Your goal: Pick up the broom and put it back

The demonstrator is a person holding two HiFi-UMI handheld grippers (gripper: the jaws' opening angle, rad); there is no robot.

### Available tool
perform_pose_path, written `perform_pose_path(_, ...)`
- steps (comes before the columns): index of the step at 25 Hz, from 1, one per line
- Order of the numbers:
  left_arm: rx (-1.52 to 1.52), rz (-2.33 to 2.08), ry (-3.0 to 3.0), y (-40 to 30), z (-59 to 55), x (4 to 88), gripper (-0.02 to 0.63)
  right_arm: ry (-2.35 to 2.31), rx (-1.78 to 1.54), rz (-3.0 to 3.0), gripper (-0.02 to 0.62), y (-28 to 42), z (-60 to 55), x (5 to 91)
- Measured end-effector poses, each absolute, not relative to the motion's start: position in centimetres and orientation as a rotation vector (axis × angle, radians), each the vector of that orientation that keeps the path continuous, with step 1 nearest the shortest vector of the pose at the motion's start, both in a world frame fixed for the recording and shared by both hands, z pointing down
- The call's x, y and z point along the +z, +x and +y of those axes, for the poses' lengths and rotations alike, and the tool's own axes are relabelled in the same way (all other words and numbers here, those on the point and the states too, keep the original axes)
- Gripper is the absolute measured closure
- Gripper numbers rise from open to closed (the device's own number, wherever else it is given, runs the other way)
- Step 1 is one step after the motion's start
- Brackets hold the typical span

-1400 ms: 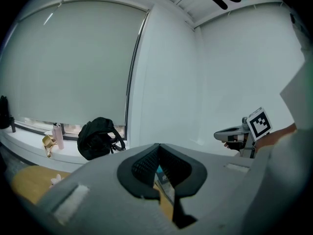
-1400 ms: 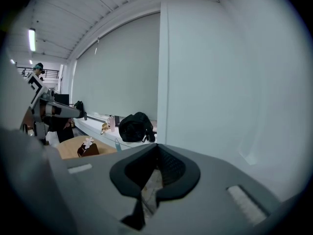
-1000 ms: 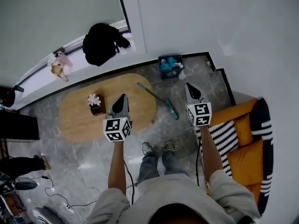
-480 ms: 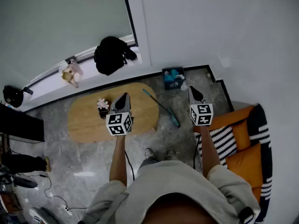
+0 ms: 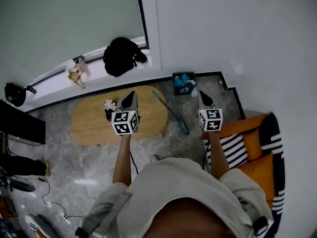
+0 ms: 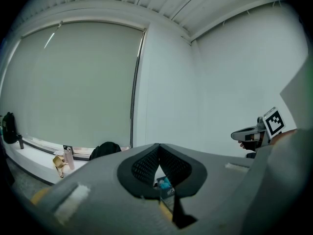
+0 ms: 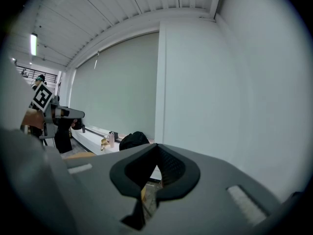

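One slim teal broom (image 5: 171, 112) beside oval wooden table (image 5: 91, 125)

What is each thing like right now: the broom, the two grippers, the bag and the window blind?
Long teal broom: down by the oval wooden table, not held.
Left gripper: jaws together, empty.
Right gripper: jaws together, empty.
Black bag: slumped on the white window ledge.
Grey window blind: pulled down.
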State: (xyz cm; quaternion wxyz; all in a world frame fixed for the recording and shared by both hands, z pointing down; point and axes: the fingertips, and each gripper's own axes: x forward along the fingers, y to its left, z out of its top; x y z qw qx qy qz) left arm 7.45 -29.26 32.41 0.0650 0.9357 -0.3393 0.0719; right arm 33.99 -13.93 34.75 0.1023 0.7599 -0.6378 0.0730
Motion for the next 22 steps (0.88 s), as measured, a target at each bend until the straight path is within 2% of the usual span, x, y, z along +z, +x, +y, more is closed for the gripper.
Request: perform_pose_path(22, 0.218, -1.05, 2.806, 6.2, -29.0, 32.4, 0.603, 2.231, 0.198, -1.907, 0.595, 33.4, -14.8, 34.1)
